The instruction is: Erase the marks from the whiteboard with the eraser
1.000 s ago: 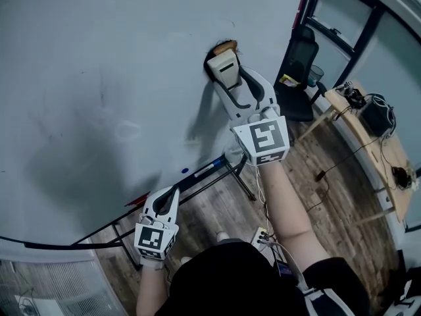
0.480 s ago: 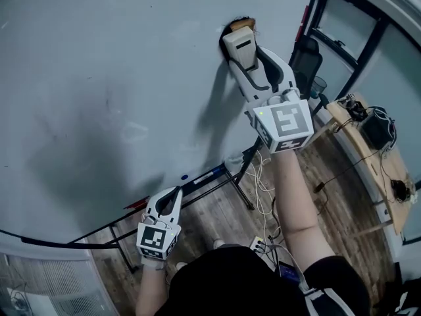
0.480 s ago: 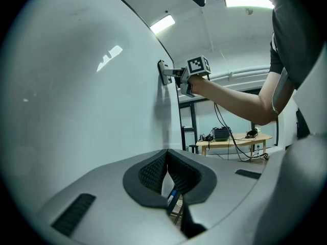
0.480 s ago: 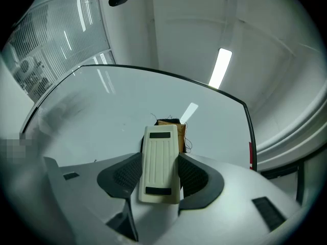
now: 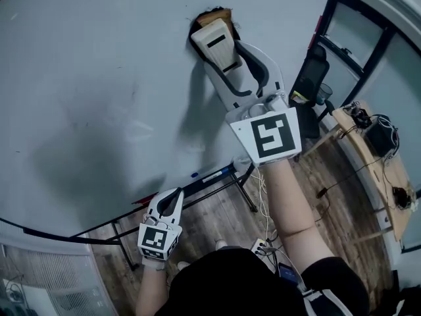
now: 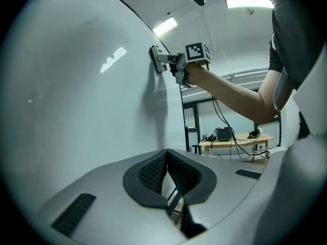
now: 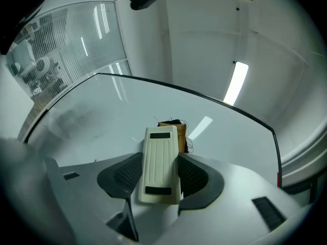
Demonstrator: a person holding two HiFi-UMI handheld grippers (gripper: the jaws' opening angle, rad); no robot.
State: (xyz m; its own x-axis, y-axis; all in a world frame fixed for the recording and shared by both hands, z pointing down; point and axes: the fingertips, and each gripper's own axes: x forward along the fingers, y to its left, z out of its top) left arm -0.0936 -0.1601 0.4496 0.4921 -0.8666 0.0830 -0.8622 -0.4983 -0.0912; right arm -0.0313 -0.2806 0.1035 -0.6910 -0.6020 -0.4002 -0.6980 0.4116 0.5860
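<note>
Cream eraser (image 5: 215,43) pressed on whiteboard (image 5: 99,78), faint grey smudges

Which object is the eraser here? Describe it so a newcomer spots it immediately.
Start at the big whiteboard. Near the head view's top, the right gripper holds a cream, ribbed plastic block against it: the eraser. Its brown pad with frayed dark threads sets it apart from the grey jaws.

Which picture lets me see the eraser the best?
The right gripper view: the eraser fills the middle, clamped between the jaws. The head view shows it smaller, against the whiteboard; the left gripper view shows it tiny.
</note>
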